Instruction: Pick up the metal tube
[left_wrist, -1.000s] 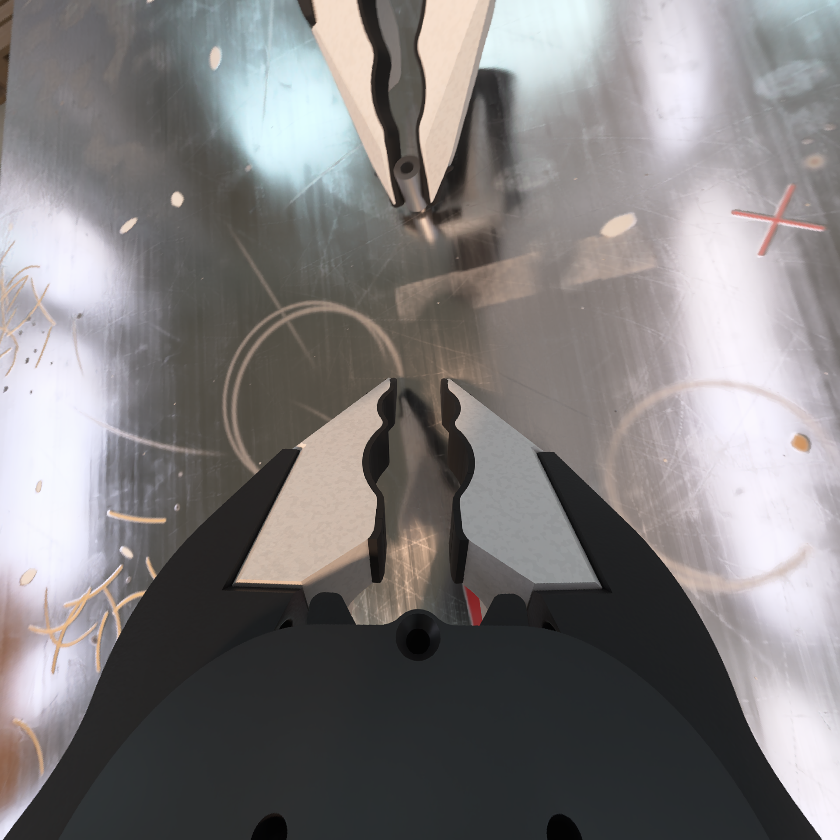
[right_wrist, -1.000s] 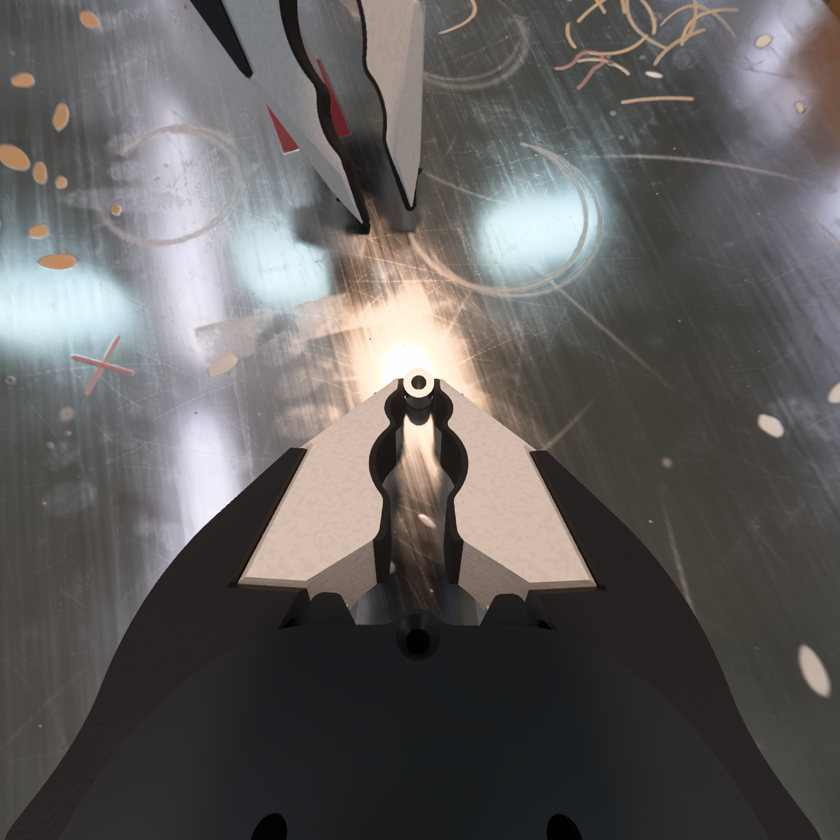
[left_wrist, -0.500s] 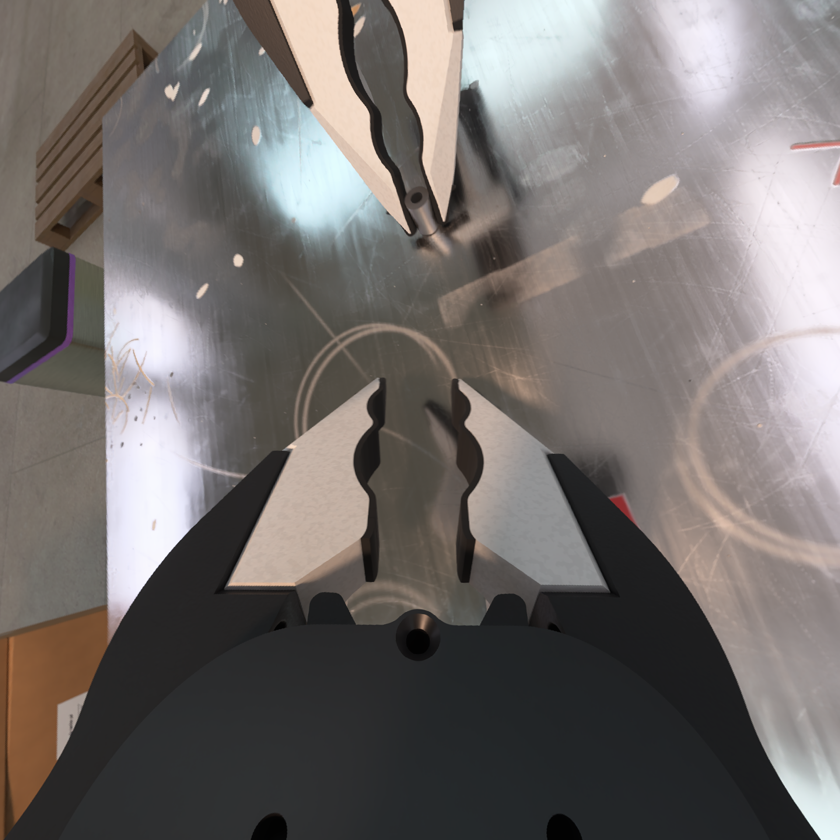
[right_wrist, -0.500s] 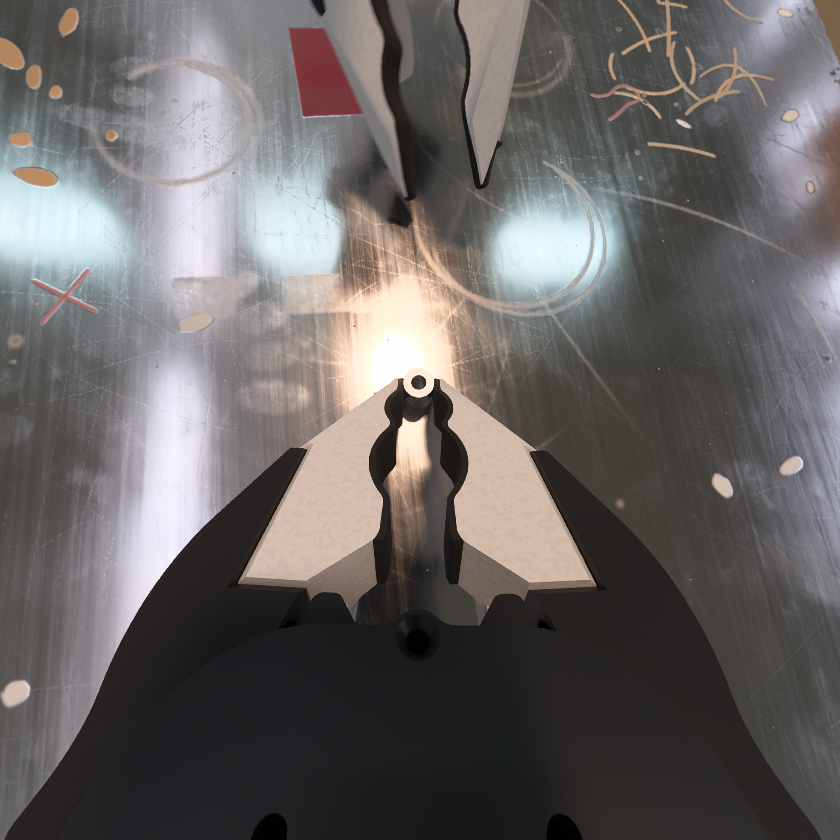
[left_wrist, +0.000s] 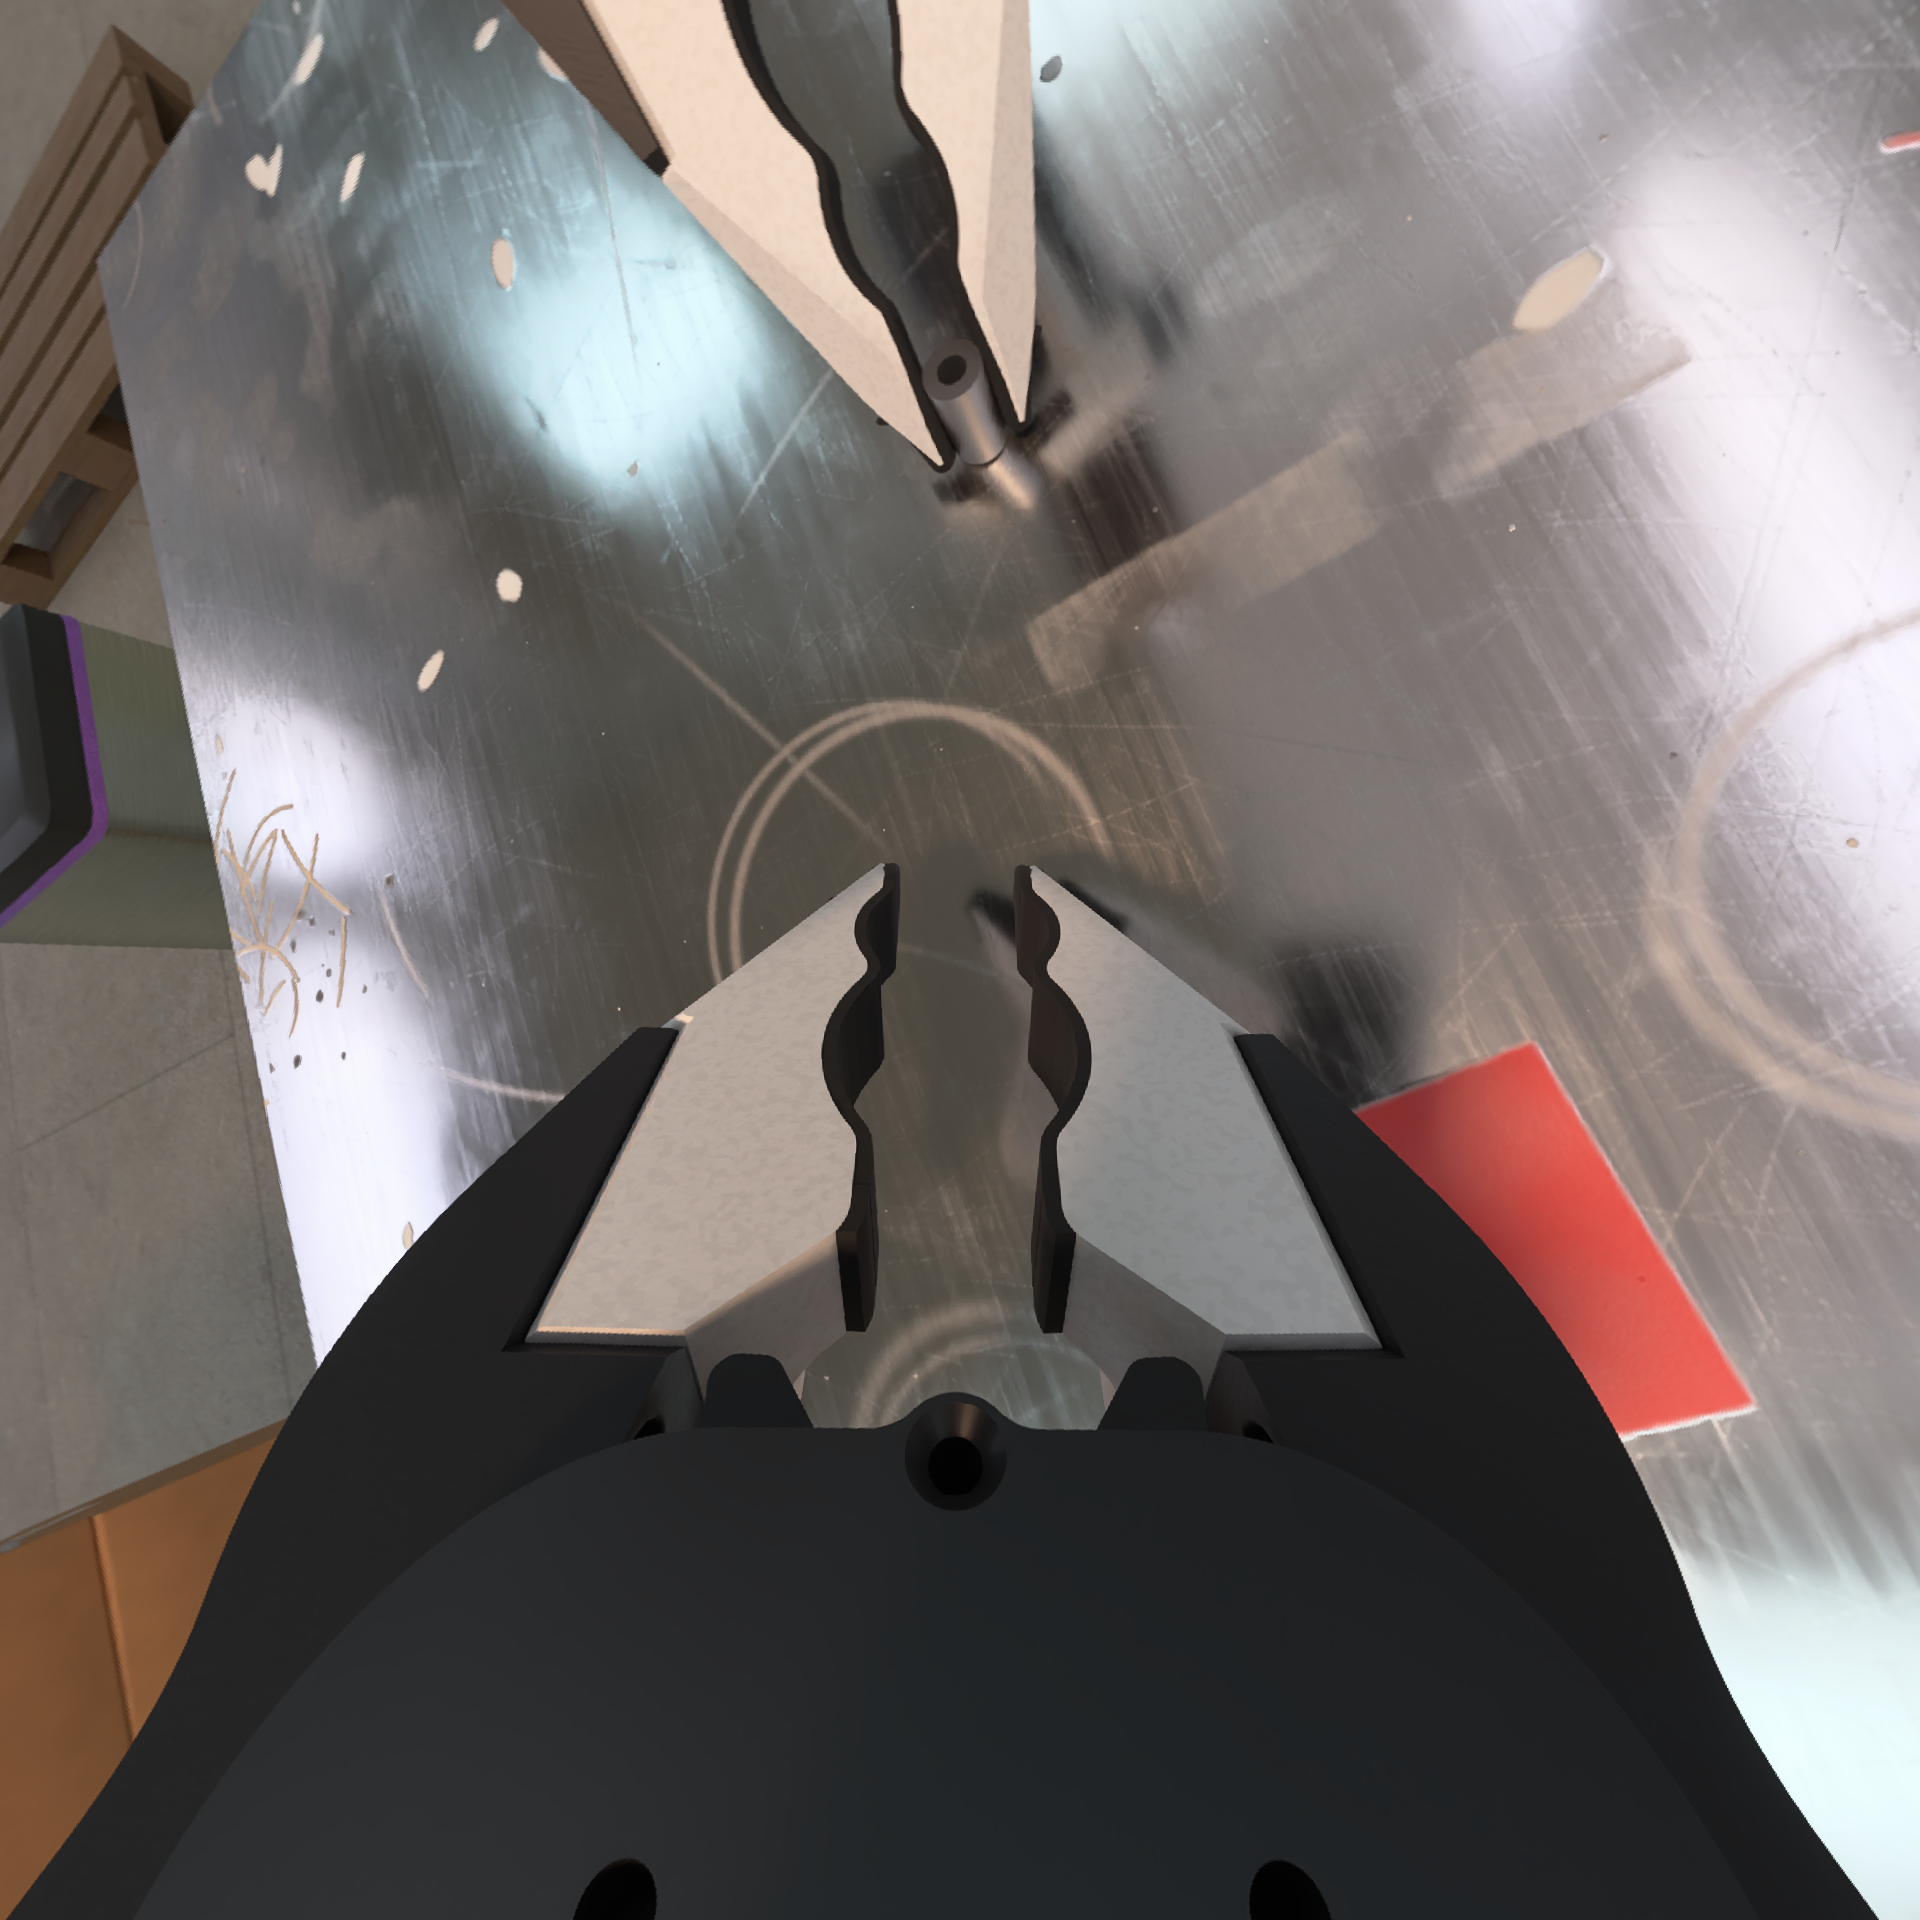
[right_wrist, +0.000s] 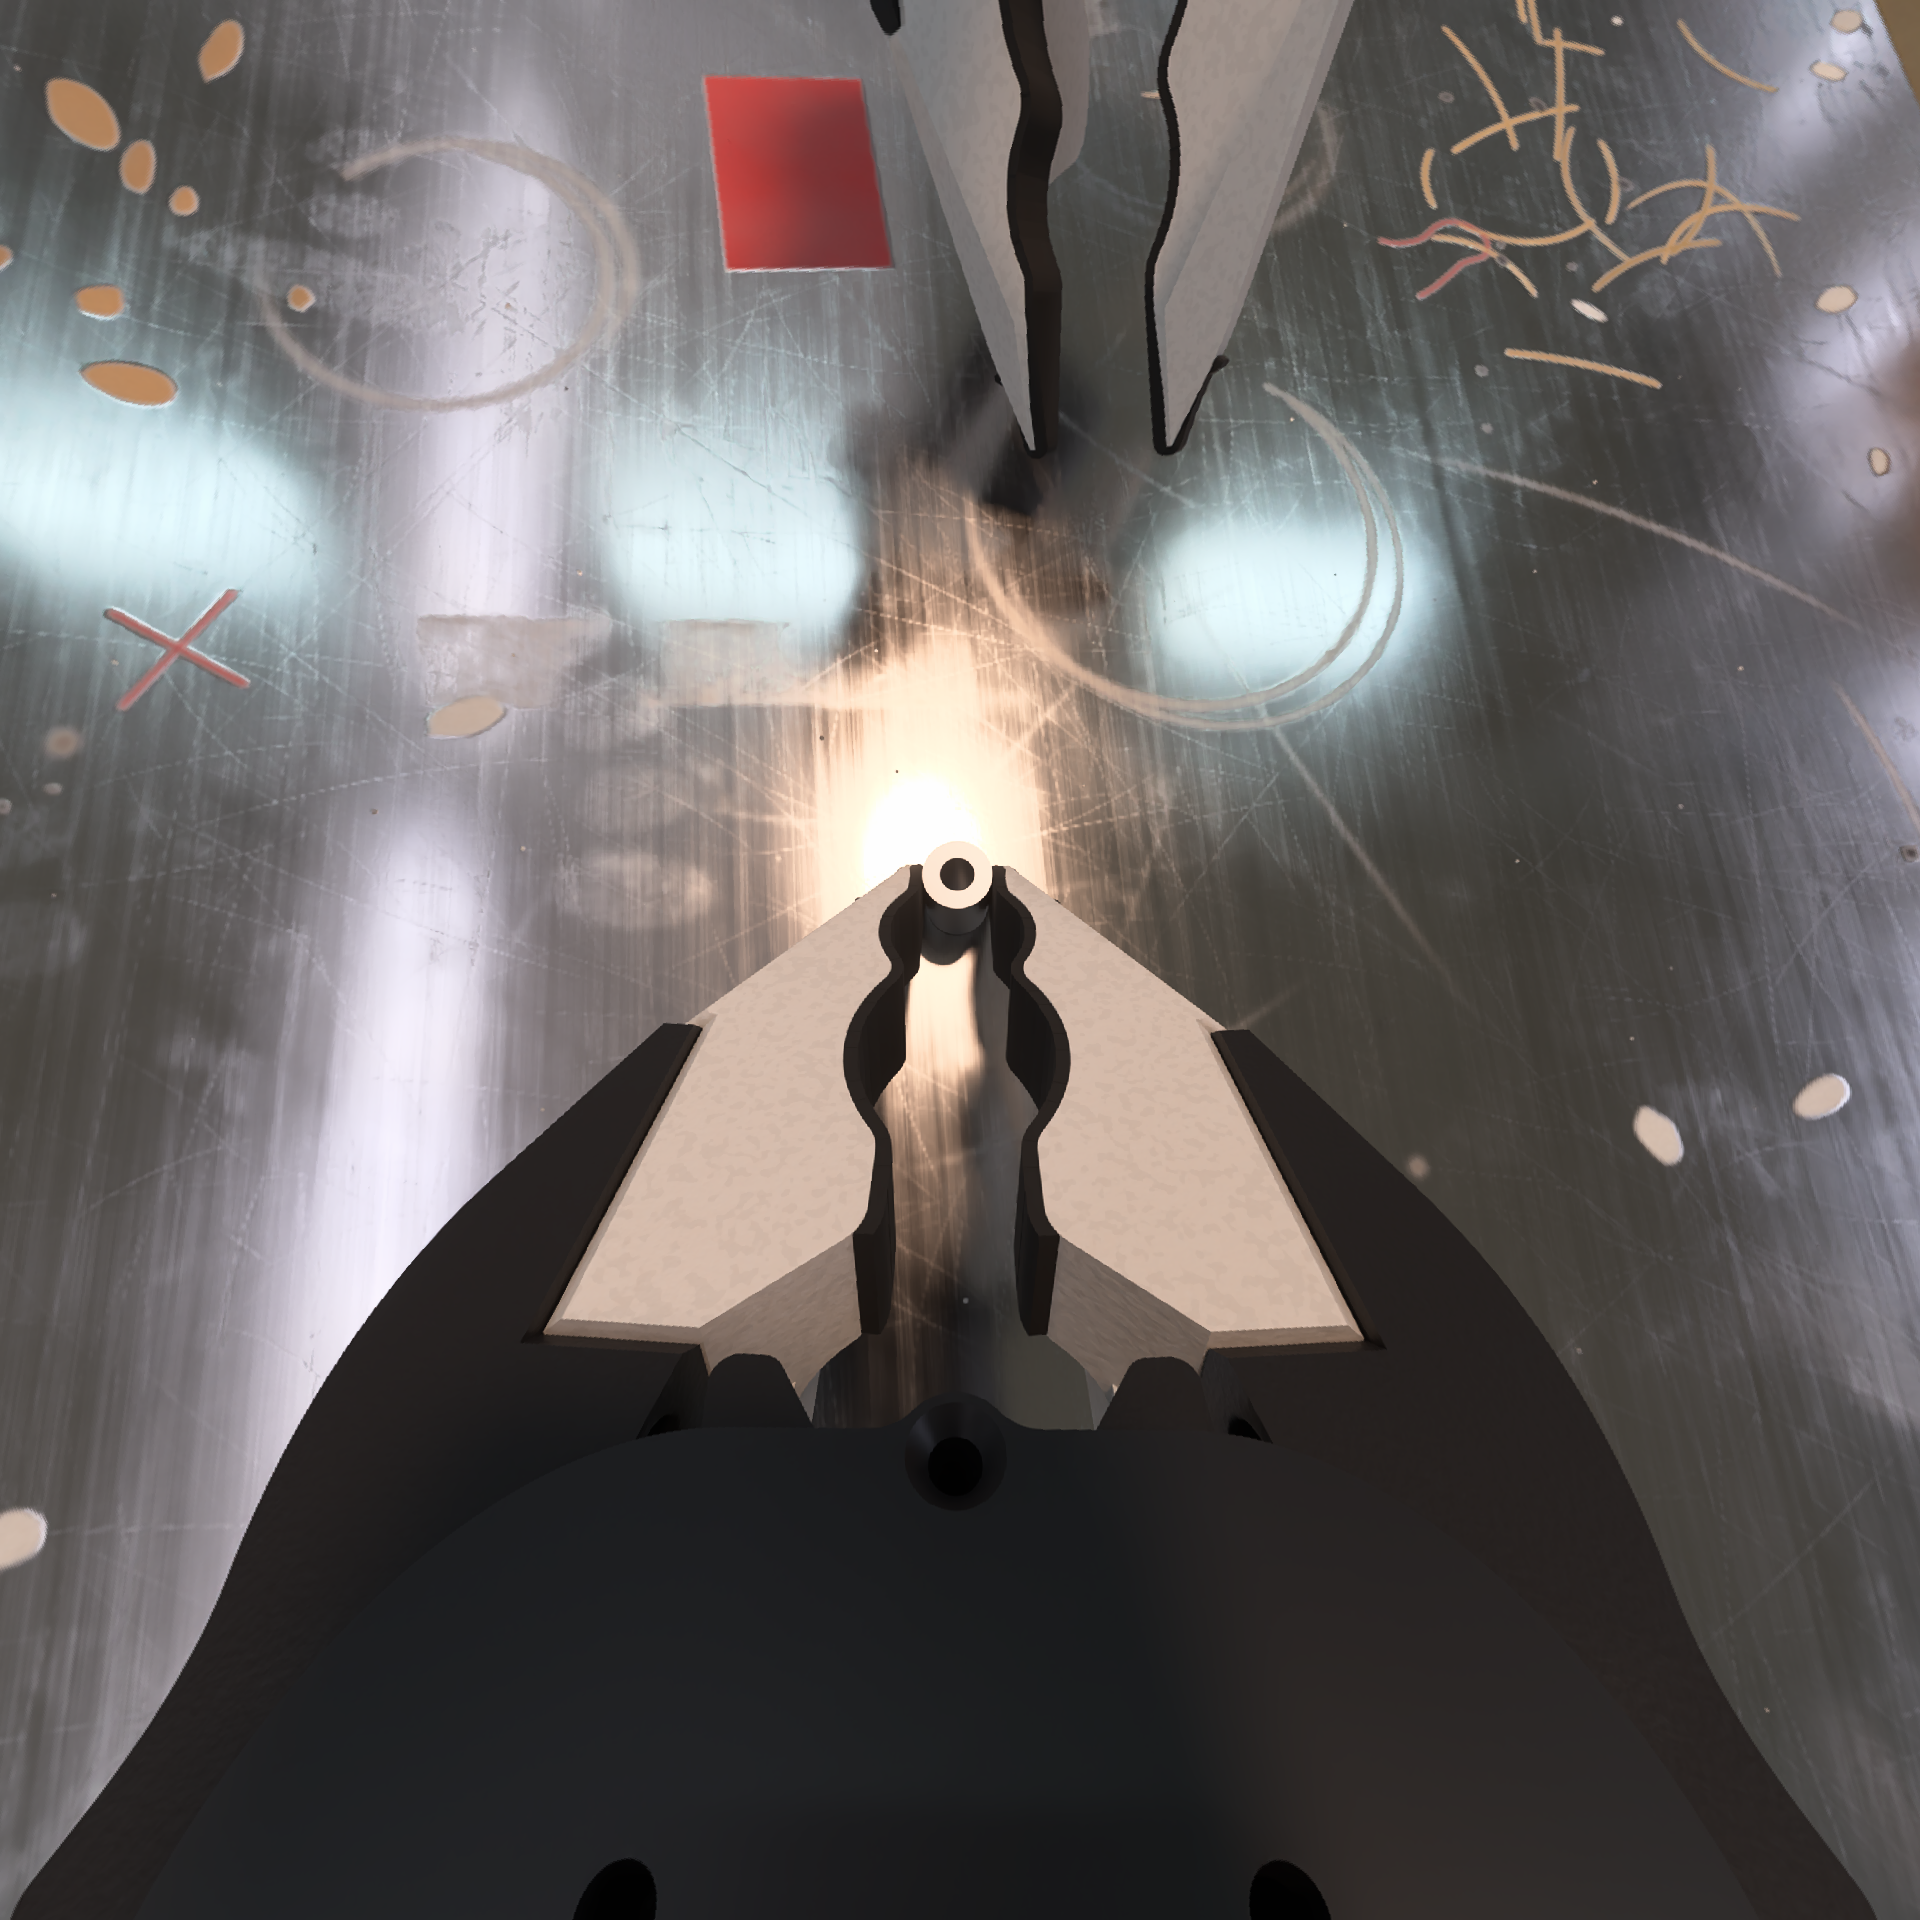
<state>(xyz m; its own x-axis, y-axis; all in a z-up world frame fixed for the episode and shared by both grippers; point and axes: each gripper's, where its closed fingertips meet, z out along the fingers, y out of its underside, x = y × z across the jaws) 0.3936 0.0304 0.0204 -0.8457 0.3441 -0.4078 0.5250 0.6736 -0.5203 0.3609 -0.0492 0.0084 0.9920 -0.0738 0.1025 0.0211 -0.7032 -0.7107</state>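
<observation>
The metal tube (right_wrist: 958, 881) is a short grey cylinder with a hole through it. It stands on end between the tips of my right gripper (right_wrist: 958, 883), which is shut on it. In the left wrist view the tube (left_wrist: 961, 400) shows in the right gripper (left_wrist: 977, 436) at the top, its lower end close above the shiny metal table (left_wrist: 520, 727). My left gripper (left_wrist: 956, 883) is open and empty, above the table. It also shows at the top of the right wrist view (right_wrist: 1101, 442), facing the tube.
A red rectangle (left_wrist: 1548, 1236) lies flat on the table, right of my left gripper. A wooden crate (left_wrist: 62, 291), a dark bin with a purple edge (left_wrist: 42, 758) and an orange box (left_wrist: 94, 1704) stand off the table's left edge. Shavings (right_wrist: 1579, 208) litter one corner.
My left gripper has risen and drawn back, with its jaws a little wider; the table's left edge and the red rectangle have come into view. The right gripper still holds the tube.
</observation>
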